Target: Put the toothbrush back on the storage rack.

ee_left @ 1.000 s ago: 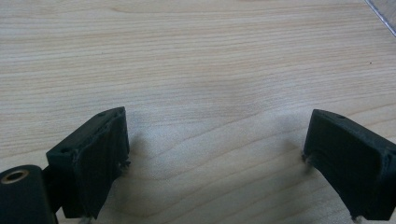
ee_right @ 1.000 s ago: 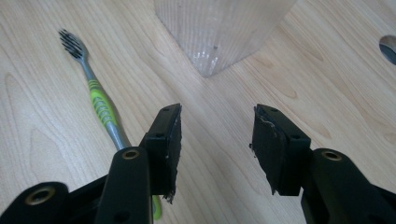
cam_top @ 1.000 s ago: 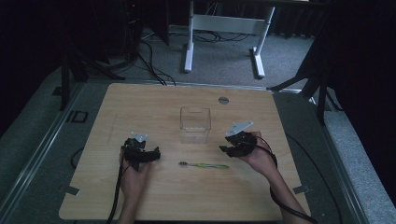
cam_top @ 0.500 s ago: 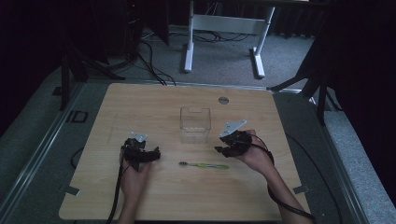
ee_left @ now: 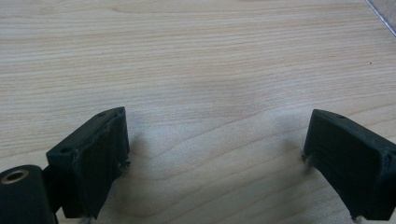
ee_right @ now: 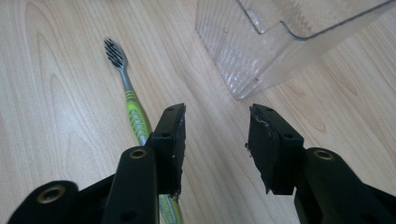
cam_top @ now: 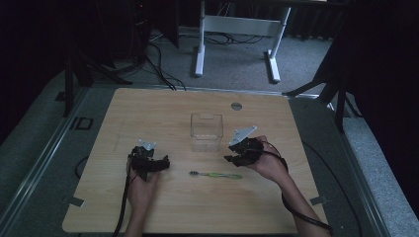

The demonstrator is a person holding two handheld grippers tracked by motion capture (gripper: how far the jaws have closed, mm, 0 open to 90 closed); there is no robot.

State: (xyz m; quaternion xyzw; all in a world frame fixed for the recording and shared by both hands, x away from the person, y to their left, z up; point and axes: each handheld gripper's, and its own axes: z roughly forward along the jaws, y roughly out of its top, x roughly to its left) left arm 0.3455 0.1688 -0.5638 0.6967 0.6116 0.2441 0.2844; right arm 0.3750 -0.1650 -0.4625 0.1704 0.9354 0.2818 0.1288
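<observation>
1. The right gripper (cam_top: 236, 154) has just been narrowing its jaws; they remain apart, nothing between them, only bare table (cam_top: 163, 111).
2. Compared with a second ago, the right gripper sits slightly nearer the toothbrush (cam_top: 216, 175), tilted down toward it.
3. The toothbrush lies flat at 6 o'clock from the clear container (cam_top: 206, 131), bristles pointing to 9 o'clock. In the right gripper view its green handle (ee_right: 135, 116) passes under the left-hand jaw, probably not touching, though the angle is poor.
4. The left gripper (cam_top: 157, 164) stays put at 9 o'clock from the brush, released, jaws wide.
5. Judgement: pickup is being lined up; the brush is not yet grasped.
</observation>
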